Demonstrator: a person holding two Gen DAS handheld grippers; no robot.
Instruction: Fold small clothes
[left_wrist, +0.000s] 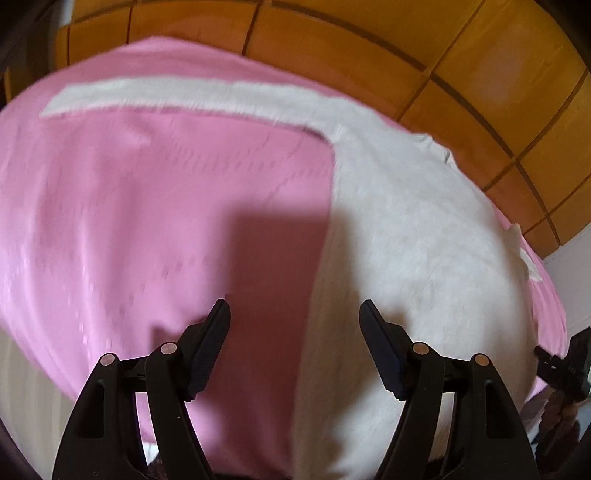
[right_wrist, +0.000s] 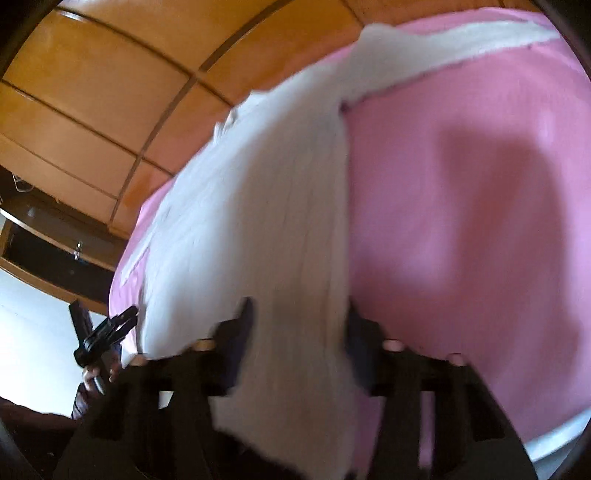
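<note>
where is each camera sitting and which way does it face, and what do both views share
Left wrist: on the left gripper, looking down along its open fingers at the pink cloth and white garment; the other gripper shows at the right edge.
Right wrist: on the right gripper, angled down over the white garment, which lies between its blurred fingers; a hand holding the other gripper shows at lower left.
Shared: garment, pink cloth, orange panelled wall.
</note>
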